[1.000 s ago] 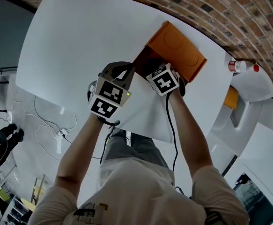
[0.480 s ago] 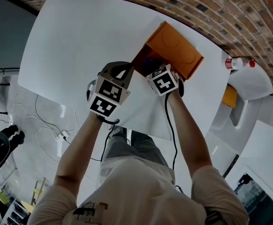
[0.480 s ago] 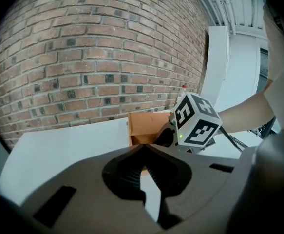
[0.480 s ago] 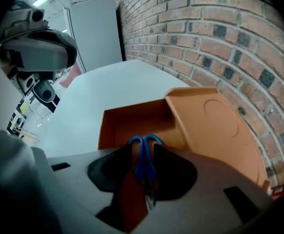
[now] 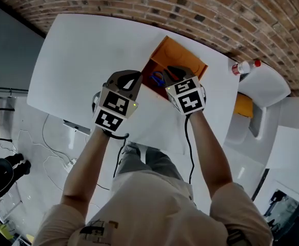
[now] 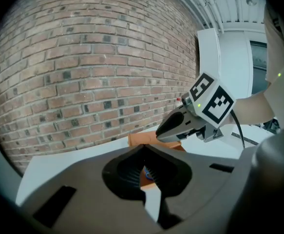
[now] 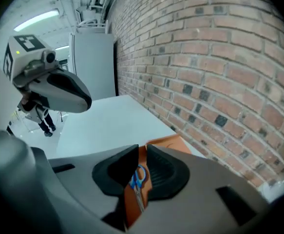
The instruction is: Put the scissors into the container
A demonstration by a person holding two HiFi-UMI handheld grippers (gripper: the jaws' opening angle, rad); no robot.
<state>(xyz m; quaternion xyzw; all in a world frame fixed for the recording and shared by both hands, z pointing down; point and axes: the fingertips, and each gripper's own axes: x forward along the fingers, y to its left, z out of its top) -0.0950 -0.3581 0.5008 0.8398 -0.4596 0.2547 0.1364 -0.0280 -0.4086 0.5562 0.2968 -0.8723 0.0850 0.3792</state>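
— Where are the scissors (image 5: 158, 77)?
— Lying inside the orange container (image 5: 182, 55), far right on the table (image 5: 87, 50).
— Grippers?
— Right gripper (image 7: 142, 152) hovers above them, its narrowly parted jaws closing on nothing. Left gripper (image 6: 142, 150) is closed and empty.

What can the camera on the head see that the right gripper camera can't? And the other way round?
Only the head view shows the person's arms and the floor beside the table.

Only the right gripper view shows the right gripper up close. Its jaws are closing with nothing gripped. It also shows a tall white cabinet and a ceiling light.

Both show the left gripper, the white table, the brick wall, and the orange container with the blue-handled scissors lying inside.
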